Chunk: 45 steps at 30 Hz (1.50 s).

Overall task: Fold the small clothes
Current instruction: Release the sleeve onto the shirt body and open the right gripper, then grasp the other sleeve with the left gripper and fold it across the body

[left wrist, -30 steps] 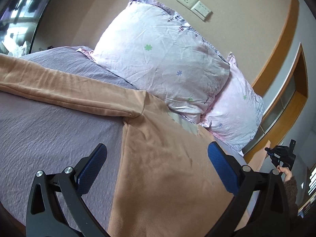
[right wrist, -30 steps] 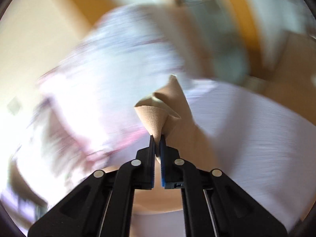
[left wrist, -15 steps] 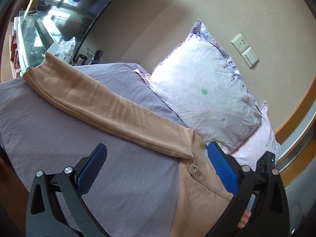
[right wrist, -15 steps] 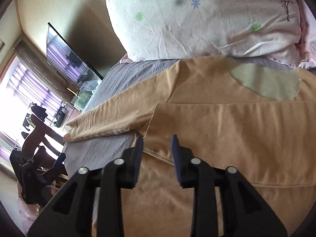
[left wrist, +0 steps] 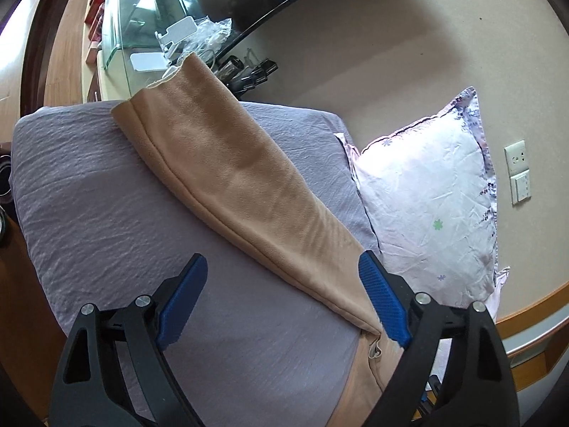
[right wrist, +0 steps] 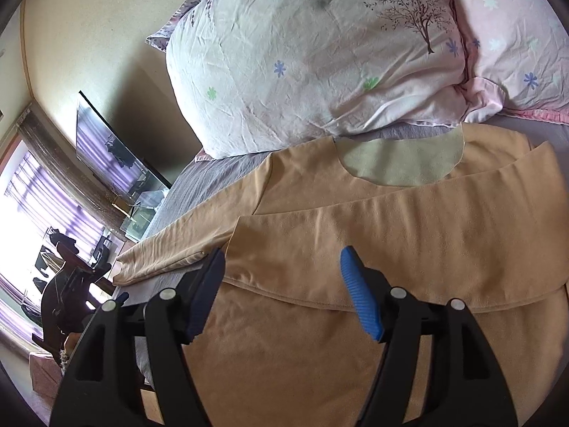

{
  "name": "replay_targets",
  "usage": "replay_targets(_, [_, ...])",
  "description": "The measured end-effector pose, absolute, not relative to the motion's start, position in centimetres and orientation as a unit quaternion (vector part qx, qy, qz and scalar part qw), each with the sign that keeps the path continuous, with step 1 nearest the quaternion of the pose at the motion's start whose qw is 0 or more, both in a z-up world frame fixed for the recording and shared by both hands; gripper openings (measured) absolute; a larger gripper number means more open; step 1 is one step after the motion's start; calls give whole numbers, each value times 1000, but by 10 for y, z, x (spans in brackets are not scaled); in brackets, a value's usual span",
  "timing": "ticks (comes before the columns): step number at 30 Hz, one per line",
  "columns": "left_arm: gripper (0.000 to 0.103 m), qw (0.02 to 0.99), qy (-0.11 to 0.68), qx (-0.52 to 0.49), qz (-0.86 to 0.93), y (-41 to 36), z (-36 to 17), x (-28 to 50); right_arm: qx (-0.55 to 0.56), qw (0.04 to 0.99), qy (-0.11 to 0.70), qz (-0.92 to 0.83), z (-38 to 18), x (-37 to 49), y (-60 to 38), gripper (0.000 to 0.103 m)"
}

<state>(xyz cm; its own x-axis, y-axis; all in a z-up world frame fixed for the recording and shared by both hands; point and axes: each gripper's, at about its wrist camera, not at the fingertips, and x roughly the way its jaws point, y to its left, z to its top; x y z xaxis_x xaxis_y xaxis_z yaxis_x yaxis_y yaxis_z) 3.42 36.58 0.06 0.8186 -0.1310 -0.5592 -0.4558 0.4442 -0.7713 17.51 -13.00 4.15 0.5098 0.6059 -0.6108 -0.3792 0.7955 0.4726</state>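
A tan long-sleeved top (right wrist: 373, 235) lies flat on the bed, neckline toward the pillows. One sleeve is folded across its chest (right wrist: 426, 213). The other sleeve (left wrist: 231, 178) stretches out straight to the bed's edge and also shows in the right wrist view (right wrist: 185, 245). My left gripper (left wrist: 281, 295) is open and empty, held above the sheet near that sleeve's armpit. My right gripper (right wrist: 284, 284) is open and empty, just above the folded sleeve's cuff end.
The bed has a grey-purple sheet (left wrist: 106, 220). Two floral pillows (right wrist: 320, 53) lean at the head, the nearer one in the left wrist view (left wrist: 426, 206). A glass stand with small items (left wrist: 160, 35) and a television (right wrist: 106, 149) stand beyond the bed's edge.
My right gripper has let go of the sleeve, laid it across the chest, and opened wide. My left gripper has swung left along the outstretched sleeve toward its cuff.
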Motion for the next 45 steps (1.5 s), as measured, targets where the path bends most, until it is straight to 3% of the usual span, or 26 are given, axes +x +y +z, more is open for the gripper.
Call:
replay_targets(10, [85, 770, 286, -553, 139, 392, -2, 50, 143, 850, 397, 315, 45, 161, -124, 72])
replay_targets(13, [71, 765, 285, -556, 156, 398, -3, 51, 152, 850, 391, 320, 47, 157, -130, 74])
replay_targets(17, [19, 749, 296, -564, 182, 407, -13, 50, 166, 850, 383, 323, 50, 153, -143, 75])
replay_targets(18, [13, 747, 301, -563, 184, 409, -15, 52, 170, 850, 380, 323, 52, 152, -148, 75])
replay_targets(21, [6, 775, 291, -530, 184, 400, 3, 58, 176, 857, 367, 315, 58, 149, -167, 75])
replay_targets(26, [5, 877, 268, -384, 108, 315, 88, 106, 200, 880, 334, 274, 68, 147, -219, 78])
replay_targets(31, [5, 934, 274, -221, -61, 147, 144, 162, 254, 887, 319, 215, 59, 146, -280, 78])
replay_targets(36, [5, 915, 343, -32, -209, -64, 110, 192, 289, 885, 324, 169, 39, 149, -325, 78])
replay_targets(41, [7, 880, 393, 149, -221, -172, 43, 176, 308, 874, 348, 140, 22, 156, -355, 78])
replay_targets(43, [13, 884, 371, 176, -223, -173, 43, 160, 304, 875, 351, 138, 21, 158, -359, 78])
replay_targets(44, [23, 885, 364, 172, -234, -169, 50, 157, 302, 875, 353, 139, 21, 161, -359, 76])
replay_targets(45, [38, 888, 358, 157, -243, -161, 58, 153, 300, 874, 355, 143, 20, 163, -357, 65])
